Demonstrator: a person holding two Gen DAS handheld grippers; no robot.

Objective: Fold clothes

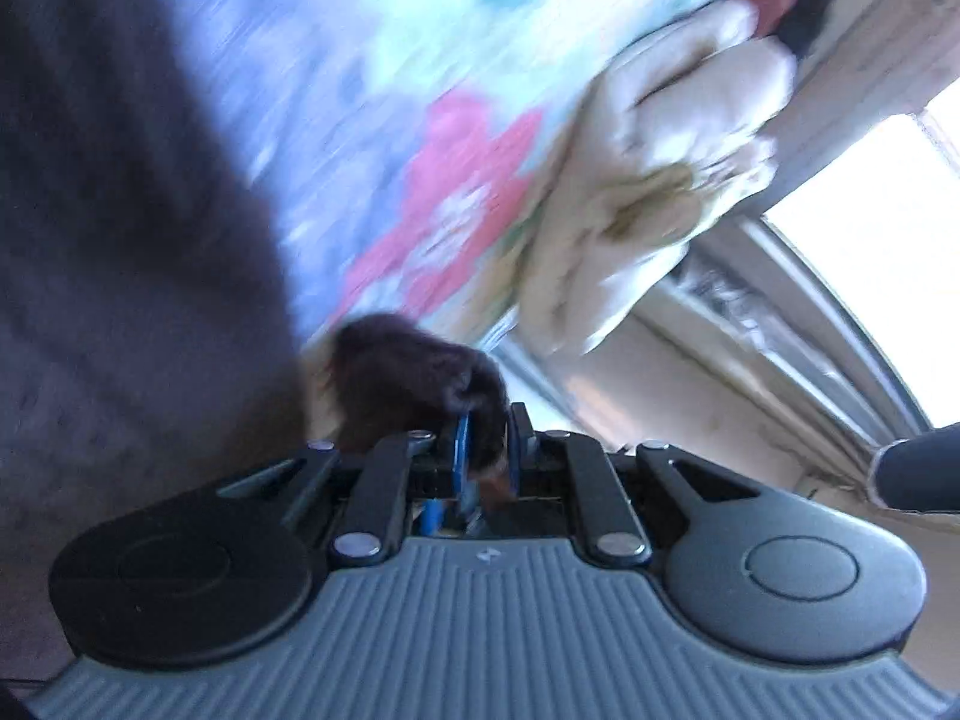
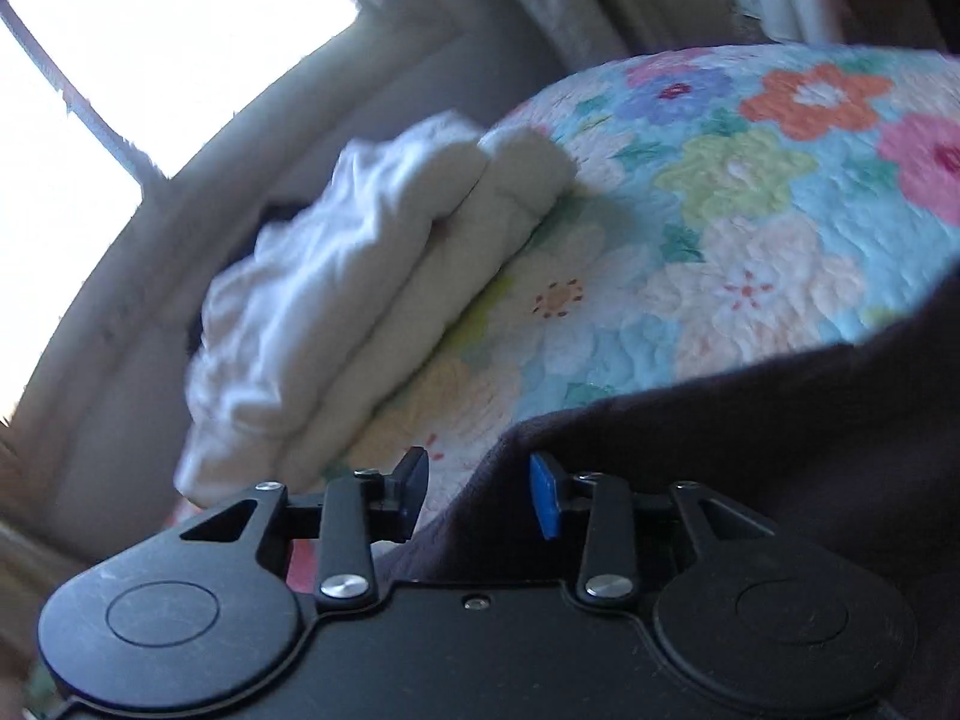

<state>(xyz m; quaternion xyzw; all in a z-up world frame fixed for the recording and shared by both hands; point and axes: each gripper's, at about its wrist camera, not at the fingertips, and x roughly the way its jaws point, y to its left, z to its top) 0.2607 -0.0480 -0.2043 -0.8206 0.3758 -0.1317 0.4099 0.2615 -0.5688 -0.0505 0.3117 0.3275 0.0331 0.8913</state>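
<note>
Two tools on one dark garment (image 1: 120,240): our left tool (image 1: 489,444) pinches a bunched fold; our right tool (image 2: 480,492) gapes, cloth loose between; a tug may undo the fold over the quilt (image 2: 750,192).

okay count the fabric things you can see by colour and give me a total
Dark: 1, the dark garment, pinched in the left gripper, lying between the open right gripper fingers.
White: 1, the white folded pile.
Floral: 1, the quilt.
Total: 3

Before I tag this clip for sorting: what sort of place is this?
Most likely a bedroom: a floral quilt covers what seems a bed, folded white laundry sits on it, and a bright window lies beyond.
</note>
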